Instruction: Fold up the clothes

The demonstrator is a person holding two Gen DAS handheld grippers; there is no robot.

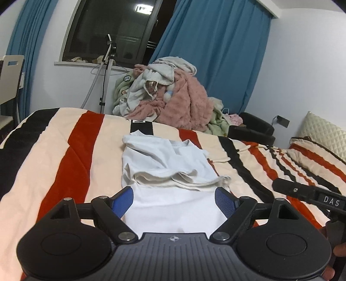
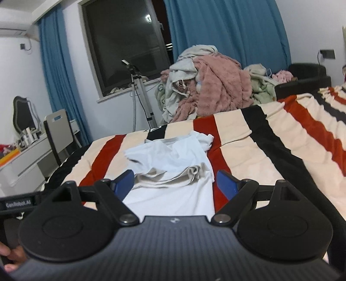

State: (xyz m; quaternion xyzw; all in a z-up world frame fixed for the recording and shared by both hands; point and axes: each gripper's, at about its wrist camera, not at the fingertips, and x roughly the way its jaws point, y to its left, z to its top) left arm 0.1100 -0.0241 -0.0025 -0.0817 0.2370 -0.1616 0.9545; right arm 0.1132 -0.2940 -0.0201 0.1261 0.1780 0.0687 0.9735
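My left gripper and right gripper both hang with jaws apart, gripping nothing, over the near end of the partly folded white cotton T-shirt lying on the striped cream, red and black bedspread.

Dim indoor light, ceiling lamp glare on dark window, strong fisheye bending at edges, near claw housings soft.
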